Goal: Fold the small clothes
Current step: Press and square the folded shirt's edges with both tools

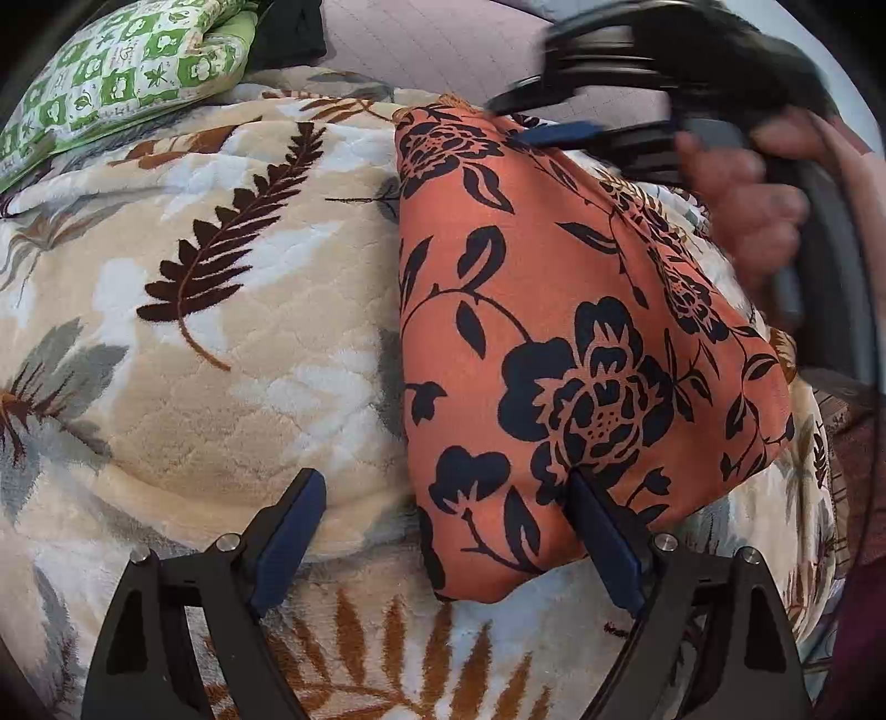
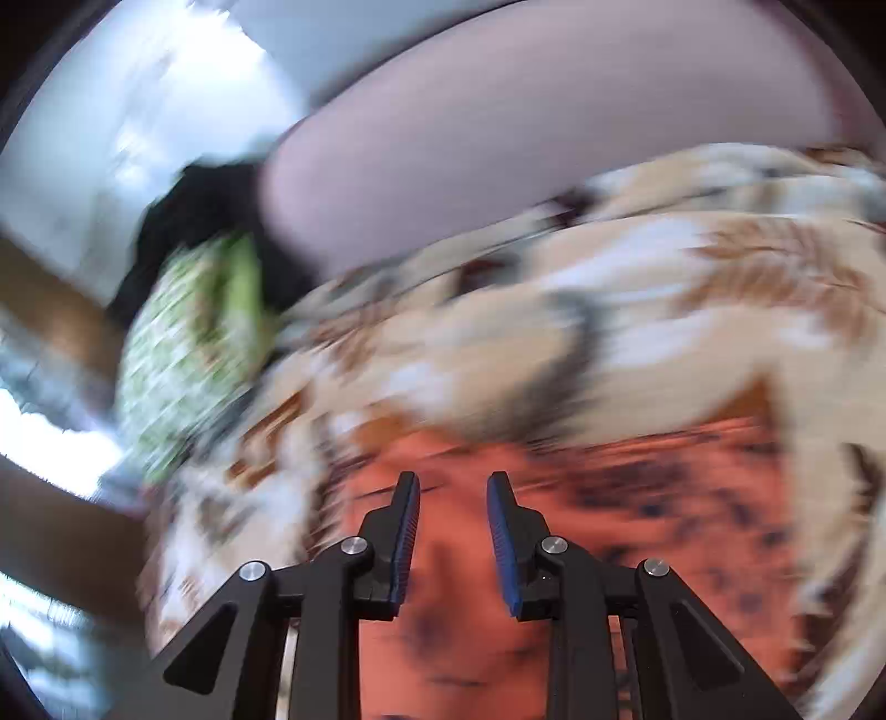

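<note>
An orange cloth with black flowers (image 1: 559, 310) lies folded on a beige leaf-patterned blanket (image 1: 221, 288). My left gripper (image 1: 443, 487) is open wide, its right finger (image 1: 603, 531) resting on the cloth's near edge and its left finger on the blanket. My right gripper (image 1: 554, 133) is at the cloth's far corner, blurred. In the right wrist view the right gripper (image 2: 453, 487) stands open with a narrow gap, empty, above the blurred orange cloth (image 2: 637, 526).
A green-and-white checked cloth (image 1: 116, 77) lies at the far left on the blanket, with a dark item (image 1: 288, 27) behind it. A pale mauve surface (image 1: 443, 50) lies beyond. The person's hand (image 1: 747, 205) holds the right gripper's handle.
</note>
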A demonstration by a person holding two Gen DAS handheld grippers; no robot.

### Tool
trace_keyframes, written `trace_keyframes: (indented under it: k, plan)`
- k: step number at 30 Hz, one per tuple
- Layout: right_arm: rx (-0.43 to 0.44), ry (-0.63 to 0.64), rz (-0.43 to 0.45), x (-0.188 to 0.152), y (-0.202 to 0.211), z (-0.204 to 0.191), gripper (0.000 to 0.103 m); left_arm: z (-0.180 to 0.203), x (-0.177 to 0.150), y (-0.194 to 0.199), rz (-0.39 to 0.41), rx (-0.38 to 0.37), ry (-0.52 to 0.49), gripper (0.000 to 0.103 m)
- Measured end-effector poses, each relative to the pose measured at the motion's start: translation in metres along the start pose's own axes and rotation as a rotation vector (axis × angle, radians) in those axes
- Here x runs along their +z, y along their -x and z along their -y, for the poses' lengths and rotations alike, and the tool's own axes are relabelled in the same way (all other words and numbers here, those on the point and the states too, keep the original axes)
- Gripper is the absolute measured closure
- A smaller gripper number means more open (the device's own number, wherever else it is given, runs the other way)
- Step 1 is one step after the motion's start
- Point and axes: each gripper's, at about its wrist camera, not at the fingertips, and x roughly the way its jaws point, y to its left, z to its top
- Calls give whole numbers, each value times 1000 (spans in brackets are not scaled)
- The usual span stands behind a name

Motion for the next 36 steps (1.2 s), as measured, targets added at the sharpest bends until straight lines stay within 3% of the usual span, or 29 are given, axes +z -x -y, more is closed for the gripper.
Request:
trace_keyframes:
  k: [3, 4, 7, 9, 12, 14, 18, 21, 23, 27, 32, 36]
  plan:
    - [-146, 37, -141, -2, -63, 3, 75, 1, -2, 2, 10, 24, -11, 13]
    - [-120, 29, -118, -3, -66, 8, 75, 0, -3, 3, 9, 20, -10, 13]
    - [-76, -44, -89, -1, -40, 13, 75, 2, -4, 4, 6, 31, -16, 12]
    - [-67, -13, -37, -10, -11, 15, 75, 5, -4, 5, 12, 48, -20, 12]
    - [-18, 19, 57, -37, 46, 16, 75, 12, -5, 10, 33, 74, -37, 12]
    - [-47, 31, 132, -66, 88, 21, 75, 15, -7, 13, 51, 95, -57, 12]
    - [-93, -6, 128, -118, 108, 32, 75, 23, -9, 18, 72, 129, -69, 12]
    - [-173, -60, 88, -158, 88, 59, 75, 26, -11, 18, 79, 143, -71, 12]
    - [-116, -96, 131, -174, 79, 79, 74, 26, -13, 18, 83, 154, -78, 12]
    - [-107, -74, 138, -166, 91, 72, 75, 35, -17, 24, 118, 190, -119, 12]
    - [-129, -32, 228, -157, 112, 68, 75, 37, -12, 30, 150, 213, -119, 12]
    - [-154, 0, 324, -155, 127, 55, 75, 42, -7, 48, 225, 223, -114, 12]
